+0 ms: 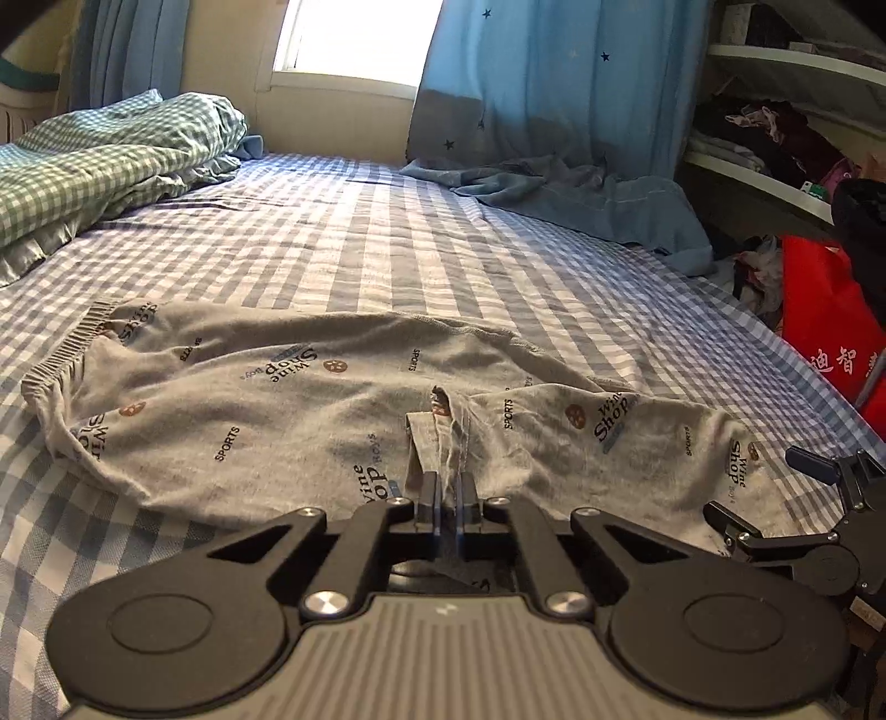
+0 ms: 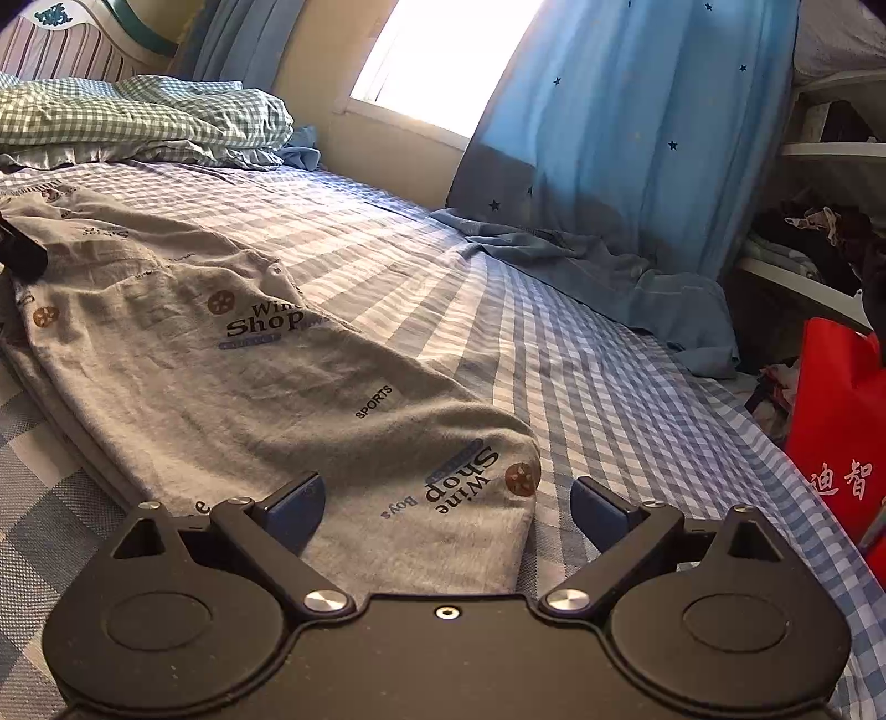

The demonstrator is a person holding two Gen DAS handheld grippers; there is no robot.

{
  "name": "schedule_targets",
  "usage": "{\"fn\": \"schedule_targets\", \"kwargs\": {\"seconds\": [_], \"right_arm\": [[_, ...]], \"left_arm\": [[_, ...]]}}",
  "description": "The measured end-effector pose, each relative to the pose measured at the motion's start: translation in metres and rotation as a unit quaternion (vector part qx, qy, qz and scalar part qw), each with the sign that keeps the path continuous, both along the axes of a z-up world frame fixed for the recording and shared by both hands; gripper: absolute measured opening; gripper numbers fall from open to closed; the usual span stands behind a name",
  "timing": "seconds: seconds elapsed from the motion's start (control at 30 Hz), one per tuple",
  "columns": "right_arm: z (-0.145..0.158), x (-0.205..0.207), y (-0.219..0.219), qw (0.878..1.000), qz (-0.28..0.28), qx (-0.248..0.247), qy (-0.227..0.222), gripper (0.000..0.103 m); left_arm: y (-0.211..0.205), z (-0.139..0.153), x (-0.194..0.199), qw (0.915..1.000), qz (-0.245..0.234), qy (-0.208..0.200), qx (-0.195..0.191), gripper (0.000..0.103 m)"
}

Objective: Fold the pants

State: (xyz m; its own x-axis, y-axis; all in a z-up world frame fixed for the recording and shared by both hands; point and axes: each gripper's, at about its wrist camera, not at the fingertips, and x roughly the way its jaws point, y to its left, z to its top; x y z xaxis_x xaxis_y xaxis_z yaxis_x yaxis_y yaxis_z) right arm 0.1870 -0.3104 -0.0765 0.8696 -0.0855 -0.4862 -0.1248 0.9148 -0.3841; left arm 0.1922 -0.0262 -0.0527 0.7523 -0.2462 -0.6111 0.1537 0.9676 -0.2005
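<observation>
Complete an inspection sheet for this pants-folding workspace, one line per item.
Surface: bed sheet, blue check.
Job's things: grey pants lying flat, printed, partly rumpled.
Clutter: green check quilt; blue cloth; red bag.
Grippers: left gripper shut on the pants' near edge; right gripper open over a leg end.
Cables: nothing seen.
Surroundings: window, star curtain, shelves.

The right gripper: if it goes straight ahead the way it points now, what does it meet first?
Most likely the grey pants. The open right gripper already has the leg end lying between its fingers, so it would slide along that fabric, then reach the checked bed sheet. Height above the cloth is unclear.
</observation>
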Motion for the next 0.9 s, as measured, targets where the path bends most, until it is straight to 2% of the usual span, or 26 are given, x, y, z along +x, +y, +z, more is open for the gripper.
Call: {"fn": "schedule_targets", "kwargs": {"seconds": [0.13,0.23,0.33,0.4,0.43,0.5,0.57,0.6,0.63,0.7,0.73,0.77,0.83,0.9], "right_arm": [[0.0,0.001,-0.002,1.0,-0.003,0.001,0.002,0.099],[0.008,0.001,0.004,1.0,-0.007,0.0,-0.01,0.099],[0.021,0.004,0.02,0.999,0.017,0.018,-0.028,0.099],[0.027,0.013,0.034,0.998,0.036,0.032,-0.028,0.1],[0.03,0.02,0.043,0.998,0.046,0.044,-0.022,0.1],[0.032,0.034,0.059,0.996,0.065,0.066,-0.012,0.1],[0.03,0.048,0.079,0.994,0.081,0.071,-0.004,0.1],[0.029,0.054,0.088,0.994,0.088,0.07,-0.001,0.1],[0.027,0.058,0.097,0.993,0.097,0.069,0.001,0.1],[0.021,0.069,0.118,0.993,0.109,0.05,0.008,0.101],[0.013,0.075,0.129,0.994,0.108,0.025,0.013,0.102],[0.001,0.082,0.138,0.994,0.105,-0.005,0.023,0.102],[-0.004,0.087,0.145,0.995,0.098,-0.019,0.011,0.102],[-0.001,0.089,0.146,0.996,0.091,-0.017,0.008,0.102]], "left_arm": [[0.003,-0.02,-0.003,0.9996,0.018,0.022,0.002,0.004],[0.007,-0.028,-0.006,0.9995,0.025,0.015,-0.011,0.004],[0.003,-0.02,-0.013,0.9996,0.018,-0.018,0.007,0.004],[-0.001,-0.021,-0.01,0.9995,0.009,-0.011,0.026,0.007],[0.0,-0.026,-0.006,0.9995,0.005,0.008,0.03,0.012],[0.009,-0.031,-0.006,0.9999,0.004,0.008,0.006,0.014],[0.025,-0.028,-0.011,0.9996,0.013,0.009,-0.024,0.03],[0.034,-0.026,-0.016,0.9992,0.025,0.005,-0.03,0.049],[0.042,-0.023,-0.021,0.9988,0.039,-0.001,-0.028,0.057],[0.063,-0.017,-0.032,0.9971,0.071,-0.02,-0.019,0.057],[0.077,-0.015,-0.036,0.9956,0.089,-0.022,-0.019,0.058],[0.092,-0.013,-0.038,0.9935,0.109,-0.021,-0.025,0.063],[0.123,-0.013,-0.04,0.9866,0.156,-0.014,-0.046,0.075],[0.152,-0.015,-0.039,0.9784,0.193,-0.009,-0.074,0.077]]}}
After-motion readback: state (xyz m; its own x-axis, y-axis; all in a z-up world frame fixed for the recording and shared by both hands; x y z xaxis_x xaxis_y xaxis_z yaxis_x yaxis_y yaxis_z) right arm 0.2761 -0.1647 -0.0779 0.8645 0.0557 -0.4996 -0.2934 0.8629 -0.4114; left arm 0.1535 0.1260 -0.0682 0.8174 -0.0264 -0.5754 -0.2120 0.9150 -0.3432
